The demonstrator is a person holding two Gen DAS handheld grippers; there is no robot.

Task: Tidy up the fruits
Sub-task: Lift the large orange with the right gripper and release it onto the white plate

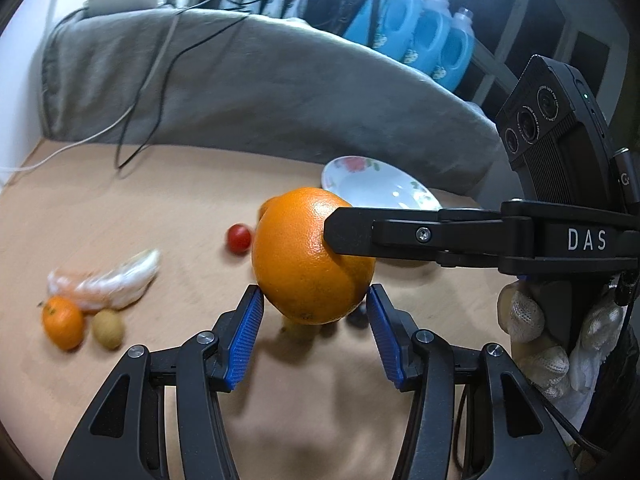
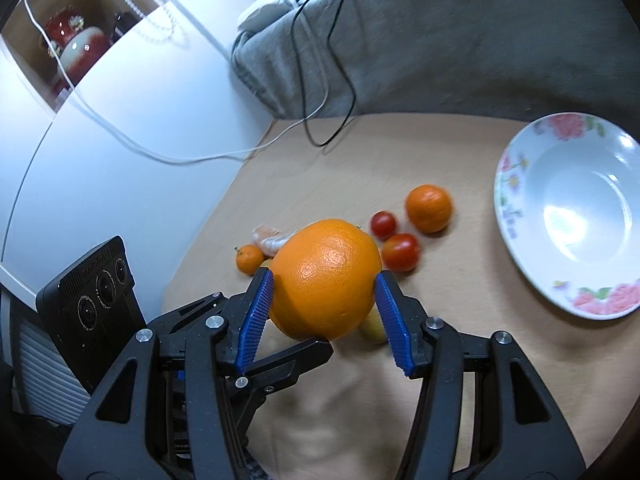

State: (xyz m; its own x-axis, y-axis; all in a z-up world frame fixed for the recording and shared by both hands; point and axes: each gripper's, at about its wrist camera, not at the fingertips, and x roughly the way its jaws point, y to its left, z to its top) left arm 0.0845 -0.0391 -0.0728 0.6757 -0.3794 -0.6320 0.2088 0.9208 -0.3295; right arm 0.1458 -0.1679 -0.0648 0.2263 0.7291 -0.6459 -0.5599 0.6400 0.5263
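A large orange point(image 1: 308, 256) point(image 2: 326, 280) hangs above the wooden table, gripped from two sides. My left gripper point(image 1: 314, 308) has its blue pads pressed on the orange's lower flanks. My right gripper point(image 2: 324, 292) is shut on the same orange; one of its black fingers point(image 1: 352, 232) crosses the fruit from the right in the left wrist view. On the table lie a mandarin point(image 2: 429, 208), two cherry tomatoes point(image 2: 383, 224) point(image 2: 400, 252), a small mandarin point(image 1: 63, 322), a pale round fruit point(image 1: 108, 328) and peeled segments point(image 1: 112, 284). The flowered white plate point(image 2: 580, 208) point(image 1: 376, 184) holds nothing.
A grey cloth point(image 1: 260, 80) covers the raised back of the table, with black and white cables point(image 2: 320, 80) trailing onto the wood. Blue bottles point(image 1: 420, 28) stand behind it. A gloved hand point(image 1: 536, 340) holds the right gripper. A yellowish fruit point(image 2: 374, 328) lies under the orange.
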